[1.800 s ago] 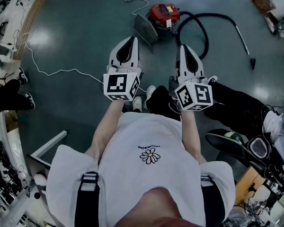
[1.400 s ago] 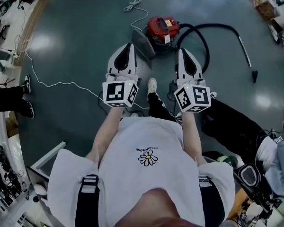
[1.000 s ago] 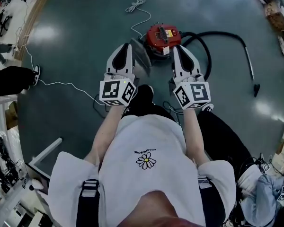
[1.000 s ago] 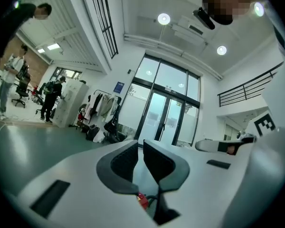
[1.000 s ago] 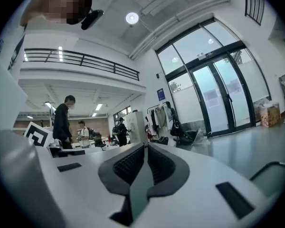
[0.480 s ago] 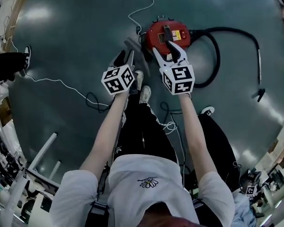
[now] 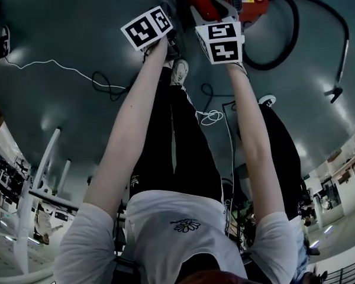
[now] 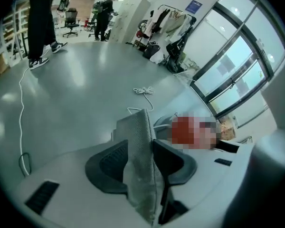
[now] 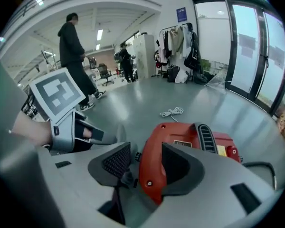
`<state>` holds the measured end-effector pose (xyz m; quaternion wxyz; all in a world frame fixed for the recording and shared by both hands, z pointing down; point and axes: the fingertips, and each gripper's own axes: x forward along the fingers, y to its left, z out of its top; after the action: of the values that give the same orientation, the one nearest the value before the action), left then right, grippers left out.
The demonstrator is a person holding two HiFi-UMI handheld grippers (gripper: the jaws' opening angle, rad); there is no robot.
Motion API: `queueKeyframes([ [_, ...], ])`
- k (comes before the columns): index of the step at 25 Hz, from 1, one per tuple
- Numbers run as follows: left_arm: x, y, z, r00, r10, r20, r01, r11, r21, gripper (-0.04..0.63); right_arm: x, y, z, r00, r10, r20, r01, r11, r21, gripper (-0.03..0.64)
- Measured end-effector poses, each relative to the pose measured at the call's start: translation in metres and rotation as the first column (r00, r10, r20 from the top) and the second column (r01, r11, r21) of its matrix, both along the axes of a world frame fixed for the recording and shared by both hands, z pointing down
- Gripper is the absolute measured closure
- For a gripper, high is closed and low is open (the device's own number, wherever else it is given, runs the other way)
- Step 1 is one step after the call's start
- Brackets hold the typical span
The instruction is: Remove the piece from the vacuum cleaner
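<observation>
Jaws of your left hand-held gripper wide, grey piece upright between them, your right hand-held gripper wide open astride the edge of the red vacuum cleaner

Floor: grey and shiny.
Rolled-up cord: white, lying out on the open floor.
Long cord: white, runs along the floor's left side.
Person: dark clothes, stands far back.
Clothes rack: at the floor's far edge, near the windows.
</observation>
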<state>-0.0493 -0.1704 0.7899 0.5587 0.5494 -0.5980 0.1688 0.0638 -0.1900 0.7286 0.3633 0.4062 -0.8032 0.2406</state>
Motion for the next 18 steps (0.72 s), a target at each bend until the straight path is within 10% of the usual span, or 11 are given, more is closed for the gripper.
queueKeyframes([
  [15, 0.005, -0.019, -0.005, 0.993, 0.109, 0.047, -0.107, 0.993, -0.044, 0.446, 0.002, -0.011, 0.03, 0.987, -0.02, -0.158, -0.023, 0.963, -0.27, 0.422],
  [18, 0.004, -0.017, -0.001, 0.992, 0.115, 0.047, -0.112, 0.992, -0.05, 0.446, 0.015, -0.014, 0.025, 0.982, -0.014, -0.188, -0.03, 0.973, -0.228, 0.607],
])
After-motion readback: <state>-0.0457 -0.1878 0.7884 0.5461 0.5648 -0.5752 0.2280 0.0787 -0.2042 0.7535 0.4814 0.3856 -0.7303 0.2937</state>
